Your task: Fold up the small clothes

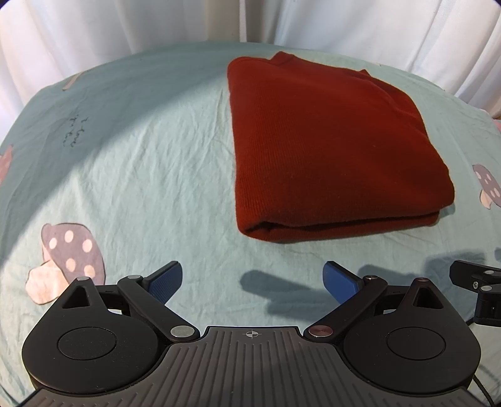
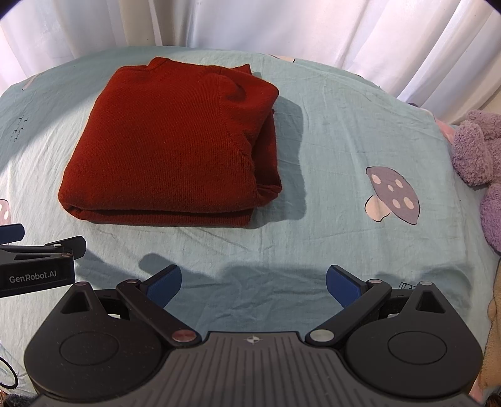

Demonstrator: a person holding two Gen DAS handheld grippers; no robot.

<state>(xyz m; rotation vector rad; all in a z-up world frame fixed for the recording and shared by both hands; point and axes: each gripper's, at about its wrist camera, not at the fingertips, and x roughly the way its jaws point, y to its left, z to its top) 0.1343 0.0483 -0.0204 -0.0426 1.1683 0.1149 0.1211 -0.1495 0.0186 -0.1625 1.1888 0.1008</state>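
A dark red knit sweater (image 1: 325, 147) lies folded into a thick rectangle on the pale green sheet (image 1: 150, 175). In the right wrist view the same sweater (image 2: 169, 147) sits left of centre, its folded edge toward me and a tucked sleeve along its right side. My left gripper (image 1: 252, 275) is open, held back from the sweater's near edge with nothing between its blue pads. My right gripper (image 2: 253, 280) is open too, empty, short of the sweater and to its right. Each gripper shows at the other view's edge: the right one (image 1: 476, 281), the left one (image 2: 37, 260).
The sheet carries printed mushrooms (image 2: 393, 194) (image 1: 70, 253). White curtains (image 2: 281, 28) hang behind the bed. A purple plush toy (image 2: 482, 156) rests at the right edge of the bed. Bare sheet stretches left of the sweater.
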